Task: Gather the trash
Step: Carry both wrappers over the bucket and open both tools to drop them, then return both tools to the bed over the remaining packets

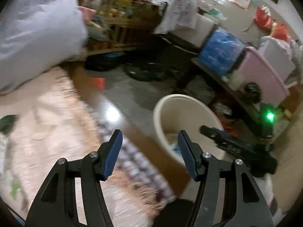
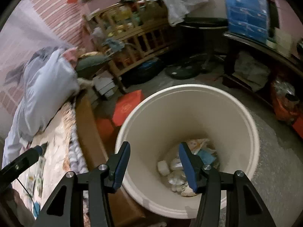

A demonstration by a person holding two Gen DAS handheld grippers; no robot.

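Both sets of fingers stand apart with nothing between them. Our right gripper [image 2: 154, 165] hangs over the mouth of the cream bucket [image 2: 251, 132], which fills the lower middle of the right wrist view, and its blue pads frame the bucket's inside. At the bottom lies the collected trash [image 2: 178, 172]: pale crumpled wads, a white lump and a bluish scrap. We judge that this gripper sits there because over the opening is where a piece can fall cleanly in.

Our left gripper [image 1: 149, 155], in the lower middle of its own view, points at the seam between the bed [image 1: 56, 113] on the left and the bucket's rim [image 1: 157, 117] on the right. Its fingers are equally empty. The right gripper [image 1: 236, 145] shows at lower right as a dark blurred shape over the rim.

The bucket stands on the floor hard against the bed's brown edge [image 2: 87, 117], presumably so that litter on the bedcover needs only a short carry. Small flat scraps [image 2: 40, 168] lie on the cover at lower left of the right view; they look like the next candidates, though blur keeps us from naming them.
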